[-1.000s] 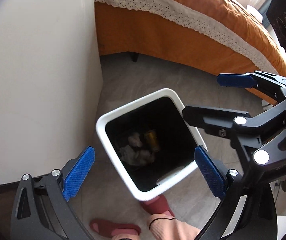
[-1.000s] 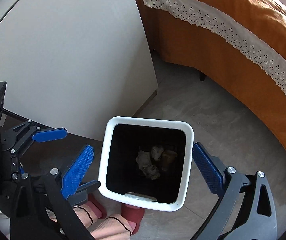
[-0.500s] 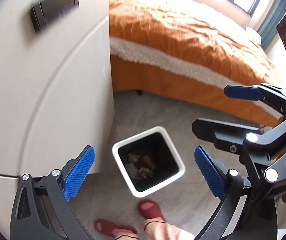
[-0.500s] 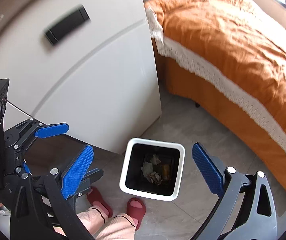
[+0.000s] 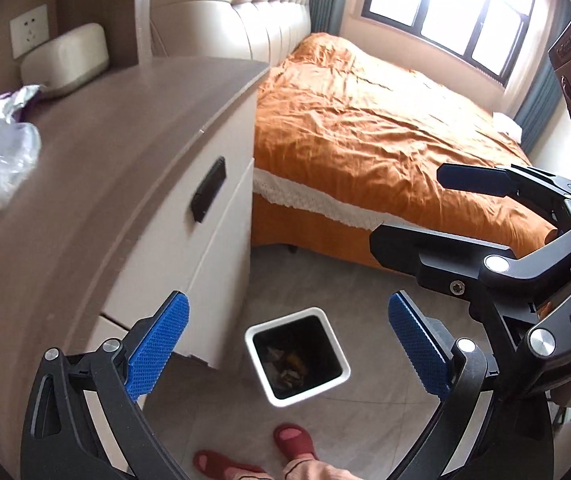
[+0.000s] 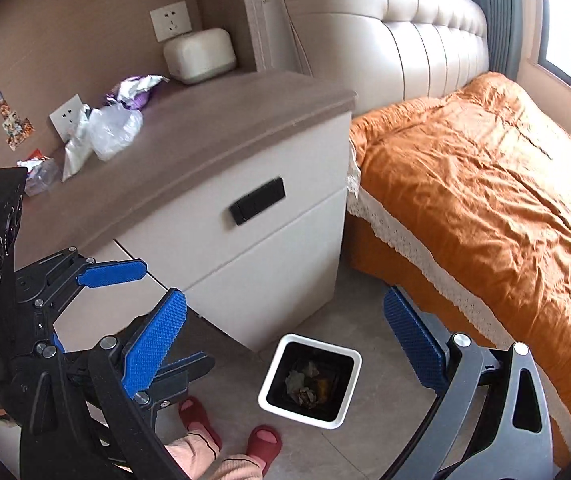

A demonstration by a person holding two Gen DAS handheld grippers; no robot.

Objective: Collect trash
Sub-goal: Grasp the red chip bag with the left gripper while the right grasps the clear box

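A white square trash bin [image 5: 339, 378] [image 6: 347, 412] stands on the floor by the nightstand, with crumpled paper and a yellowish item inside. On the nightstand top lie a clear plastic bag [image 6: 113, 130] [image 5: 3, 158], a purple-silver wrapper [image 6: 135, 88] [image 5: 13, 100], a white wrapper [image 6: 73, 148] and a small red-topped wrapper [image 6: 39, 172]. My left gripper [image 5: 285, 346] is open and empty, high above the bin. My right gripper [image 6: 285, 340] is open and empty, beside it.
A brown-topped white nightstand [image 6: 245, 152] has a black drawer handle [image 6: 256, 206]. A cream box [image 6: 199, 54] sits at its back. The orange bed [image 6: 485, 184] is to the right. The person's red slippers [image 6: 263, 446] stand near the bin.
Both grippers rose from just over the bin to well above it and tilted up, so the nightstand top and its wrappers came into view. Both stayed open and empty.
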